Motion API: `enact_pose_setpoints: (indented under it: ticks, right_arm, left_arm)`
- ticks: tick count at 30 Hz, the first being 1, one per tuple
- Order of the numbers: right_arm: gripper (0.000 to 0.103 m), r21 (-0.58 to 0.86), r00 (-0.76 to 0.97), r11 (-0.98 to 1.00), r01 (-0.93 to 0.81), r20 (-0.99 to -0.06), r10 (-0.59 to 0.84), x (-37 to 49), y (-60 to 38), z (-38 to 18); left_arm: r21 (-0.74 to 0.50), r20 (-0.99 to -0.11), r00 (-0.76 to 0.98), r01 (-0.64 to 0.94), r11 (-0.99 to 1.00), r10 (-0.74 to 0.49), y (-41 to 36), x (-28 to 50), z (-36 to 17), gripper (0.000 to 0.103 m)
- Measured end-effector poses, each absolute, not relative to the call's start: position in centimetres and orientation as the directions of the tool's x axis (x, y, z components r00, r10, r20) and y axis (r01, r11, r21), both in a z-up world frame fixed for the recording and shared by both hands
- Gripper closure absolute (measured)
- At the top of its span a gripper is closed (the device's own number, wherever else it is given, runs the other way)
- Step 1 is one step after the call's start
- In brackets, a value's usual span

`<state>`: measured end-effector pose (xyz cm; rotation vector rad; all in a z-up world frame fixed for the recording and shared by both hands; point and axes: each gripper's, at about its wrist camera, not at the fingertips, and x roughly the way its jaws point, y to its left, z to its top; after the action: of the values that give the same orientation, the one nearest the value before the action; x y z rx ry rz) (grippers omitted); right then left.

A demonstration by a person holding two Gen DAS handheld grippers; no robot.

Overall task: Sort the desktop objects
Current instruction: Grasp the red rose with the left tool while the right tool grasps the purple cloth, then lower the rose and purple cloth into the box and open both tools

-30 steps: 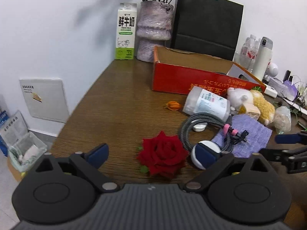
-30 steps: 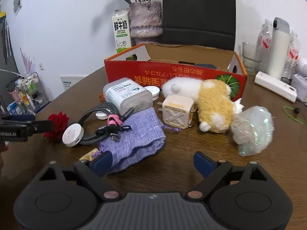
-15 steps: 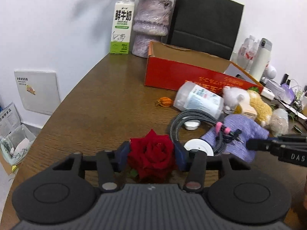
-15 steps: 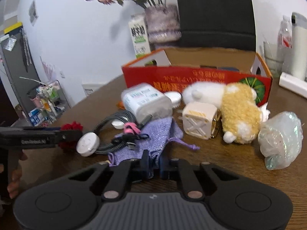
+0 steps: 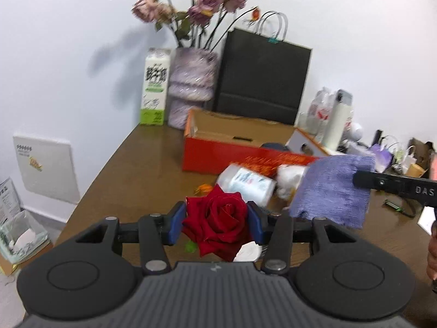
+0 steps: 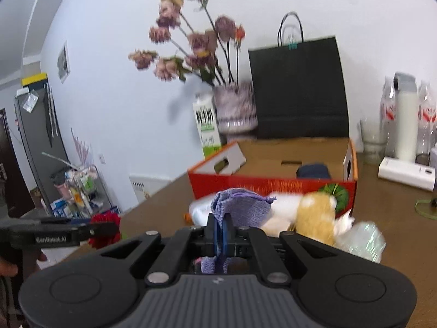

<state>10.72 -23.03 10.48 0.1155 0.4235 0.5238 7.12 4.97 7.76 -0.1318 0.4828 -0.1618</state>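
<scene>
White wall behind a brown wood table (image 5: 142, 169) that's pretty cluttered. At the back there's a milk carton (image 5: 155, 86), a purple-ish vase (image 5: 192, 87) w/ dried flowers, and a black paper bag (image 5: 263, 73). Red cardboard box (image 5: 235, 155) sits open in front of those, something dark inside it but can't tell what.

Left gripper (image 5: 216, 220) has its blue pads clamped on a red rose (image 5: 218, 220), one pad each side of the bloom, rose is up off the table. Right gripper (image 6: 220, 231) is squeezed basically all the way closed on a purple knit pouch (image 6: 240, 206), fabric pinched btw the pads and poking out above and below them. From the left cam the pouch (image 5: 336, 188) hangs in the air over the right part of the table, in front of the box.

Stuff lying on the table in front of the box: white bottle (image 5: 247, 181) on its side, a white + yellow plush toy (image 6: 314, 216), a crinkly clear plastic bag (image 6: 360, 242) just right of the plush. Small orange thing (image 5: 203, 188) near the bottle, too blurry to ID.

Right side has a white thermos (image 6: 407, 120), water bottles behind it, and a white power strip (image 6: 404, 173). Both frames kinda motion-blurred tbh.
</scene>
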Motion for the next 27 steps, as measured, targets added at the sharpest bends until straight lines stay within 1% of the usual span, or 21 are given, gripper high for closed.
enact_pose_setpoints:
  ticks: [7,10,13,18,20,23,27]
  right_arm:
    - [0.100,0.176,0.819,0.875,-0.451,-0.307,0.484,11.9,-24.2,14.8]
    - [0.100,0.159,0.840,0.886,-0.435,-0.283,0.463,13.7,-24.6,17.4]
    - [0.100,0.186,0.851,0.889,-0.418,-0.261,0.455,16.2,-25.1,19.5]
    - [0.100,0.248,0.857,0.885,-0.393,-0.251,0.451,22.0,-25.0,21.8]
    - [0.100,0.247,0.859,0.892,-0.378,-0.266,0.437,24.3,-24.3,21.6]
    - [0.100,0.257,0.849,0.897,-0.361,-0.307,0.430,27.8,-23.3,19.7]
    - [0.100,0.295,0.820,0.892,-0.342,-0.370,0.437,32.3,-22.5,15.9]
  left_arm:
    - [-0.214,-0.412,0.873,0.186,0.959,-0.261,4.3,9.5,11.8,0.054]
    - [-0.201,-0.381,0.885,0.202,0.958,-0.266,3.9,11.7,14.7,0.054]
    - [-0.200,-0.360,0.893,0.208,0.957,-0.269,3.3,14.5,17.4,0.054]
    - [-0.253,-0.348,0.888,0.219,0.943,-0.299,1.1,20.7,20.1,0.054]
    - [-0.243,-0.355,0.889,0.210,0.947,-0.288,0.0,23.4,20.1,0.054]
    - [-0.218,-0.376,0.888,0.195,0.956,-0.267,-1.2,26.8,18.9,0.054]
    - [-0.261,-0.464,0.845,0.157,0.952,-0.266,-2.2,32.2,14.9,0.054]
